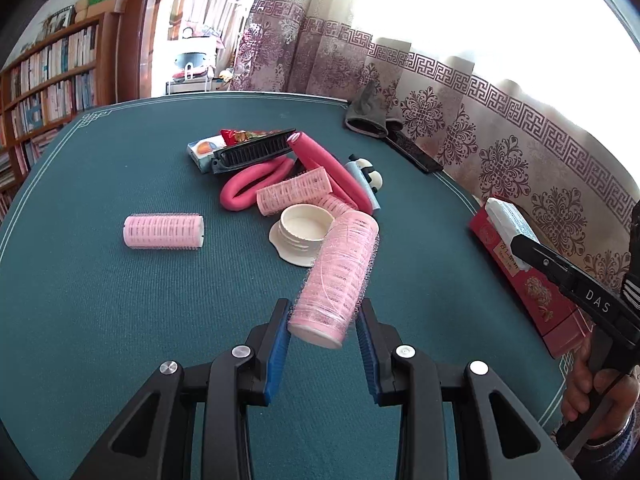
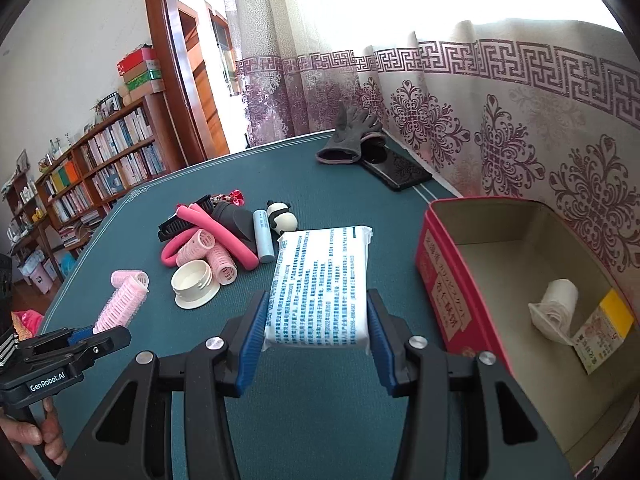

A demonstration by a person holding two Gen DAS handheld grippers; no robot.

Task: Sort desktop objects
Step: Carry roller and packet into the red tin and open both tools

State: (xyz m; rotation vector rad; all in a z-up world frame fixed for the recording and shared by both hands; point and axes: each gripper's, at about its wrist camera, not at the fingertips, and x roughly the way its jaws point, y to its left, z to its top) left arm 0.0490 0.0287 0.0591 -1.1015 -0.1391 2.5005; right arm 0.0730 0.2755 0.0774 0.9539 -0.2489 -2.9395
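Observation:
My left gripper is shut on a pink mesh hair roller, held tilted above the green table cloth. My right gripper is shut on a flat white tissue packet with blue print, lifted just left of the open red box. Inside that box lie a white paper roll and a yellow and white card. On the table rest another pink roller, a white lid and a pile with pink foam curlers, more rollers, a black comb and a panda figure.
A grey glove and a black phone lie at the far right edge by the curtain. A bookshelf and a doorway stand beyond the table's left side. A hand holds the left gripper's handle.

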